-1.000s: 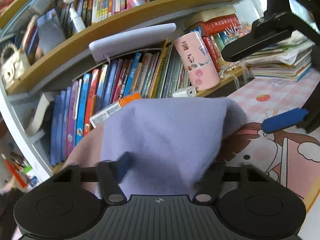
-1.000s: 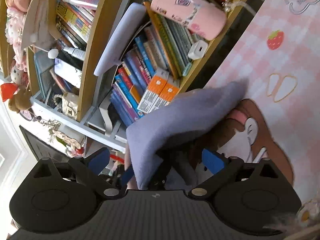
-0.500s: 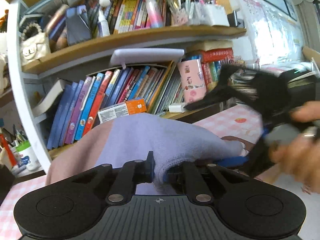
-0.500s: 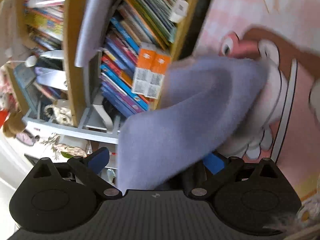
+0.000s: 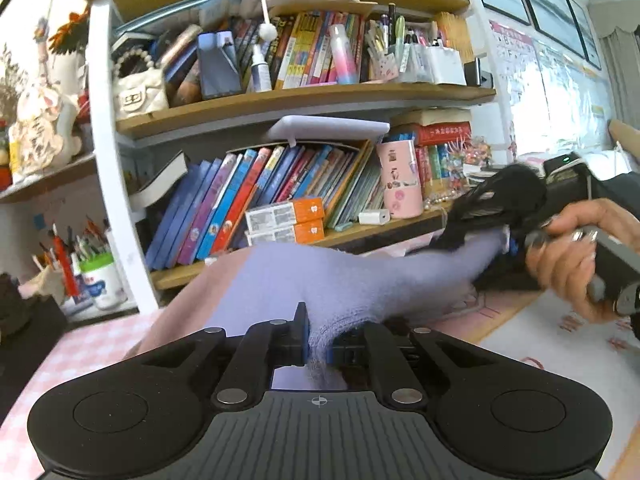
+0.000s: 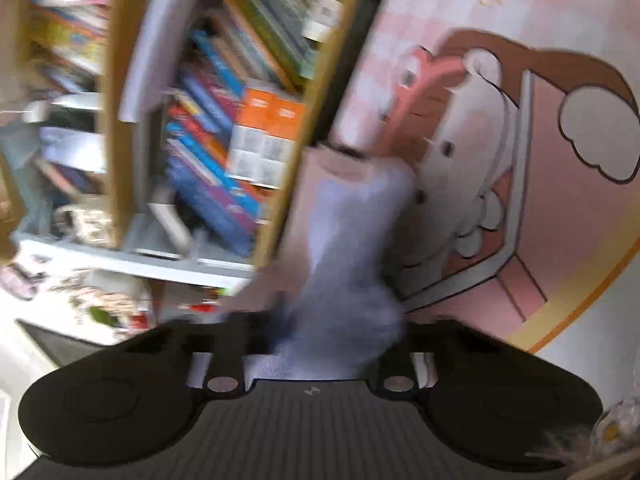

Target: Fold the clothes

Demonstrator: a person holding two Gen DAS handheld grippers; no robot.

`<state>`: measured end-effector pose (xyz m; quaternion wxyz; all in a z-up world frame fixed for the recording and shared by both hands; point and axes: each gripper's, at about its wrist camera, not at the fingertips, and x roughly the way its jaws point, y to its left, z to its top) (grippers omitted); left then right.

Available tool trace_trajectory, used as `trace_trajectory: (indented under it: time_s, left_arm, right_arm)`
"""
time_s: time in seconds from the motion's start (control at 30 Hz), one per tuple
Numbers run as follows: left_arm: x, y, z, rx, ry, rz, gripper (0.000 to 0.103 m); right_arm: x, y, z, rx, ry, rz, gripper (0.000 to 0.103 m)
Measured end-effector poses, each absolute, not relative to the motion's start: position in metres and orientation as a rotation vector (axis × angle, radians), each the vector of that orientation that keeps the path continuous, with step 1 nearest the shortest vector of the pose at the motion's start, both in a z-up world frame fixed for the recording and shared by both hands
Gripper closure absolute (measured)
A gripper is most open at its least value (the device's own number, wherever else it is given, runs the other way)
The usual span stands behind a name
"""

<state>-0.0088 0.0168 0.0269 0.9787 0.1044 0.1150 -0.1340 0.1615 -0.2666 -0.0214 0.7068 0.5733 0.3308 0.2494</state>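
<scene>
Lilac-and-pink garment (image 5: pixel 320 280) stretched above counter (image 5: pixel 80 344) between both grippers. Left gripper (image 5: pixel 316 340) clamped on bunched edge; right gripper (image 6: pixel 328 344) just closed on opposite end. Risk: thin pinch slips under tension, cloth sags, fold skews; nearby bookshelf (image 5: pixel 280 100) clutter could snag.

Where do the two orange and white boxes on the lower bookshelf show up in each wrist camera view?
Left wrist: the orange and white boxes lie stacked on the lower shelf, centre of the picture, above the lilac garment.
Right wrist: the same boxes sit left of centre in the upper half, turned sideways and blurred.
Shared landmark: the leaning blue books beside them.
</scene>
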Motion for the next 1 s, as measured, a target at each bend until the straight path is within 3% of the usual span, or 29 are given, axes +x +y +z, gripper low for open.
trace_trajectory:
  time_s: [0.13,0.23,0.4,0.53,0.67,0.83,0.93,1.0]
  left_arm:
    - [-0.026,0.011,0.041,0.158,0.256,-0.425,0.097]
    - [-0.039,-0.005,0.069,0.093,0.219,-0.622,0.097]
    - [-0.070,-0.004,0.166,-0.096,-0.138,-0.922,0.097]
    - [-0.059,0.020,0.178,-0.249,-0.175,-1.005,0.096]
    - [-0.028,0.036,0.130,-0.321,0.031,-0.897,0.096]
    - [0.011,0.062,0.026,-0.325,0.451,-0.638,0.096]
    - [0.018,0.088,0.001,-0.344,0.510,-0.554,0.096]
    - [0.022,0.105,-0.006,-0.368,0.508,-0.518,0.096]
  right_arm:
    - [0.142,-0.287,-0.001,1.388,0.544,0.707,0.095]
    - [0.130,-0.313,0.051,1.358,0.371,0.765,0.095]
    - [0.081,-0.348,0.219,0.977,-0.014,0.861,0.095]
    - [0.055,-0.316,0.303,0.659,-0.119,0.865,0.095]
    - [0.092,-0.264,0.266,0.511,0.075,0.767,0.095]
    - [0.171,-0.195,0.124,0.429,0.529,0.615,0.095]
    - [0.199,-0.155,0.050,0.355,0.722,0.550,0.095]
    - [0.212,-0.142,0.032,0.372,0.753,0.558,0.095]
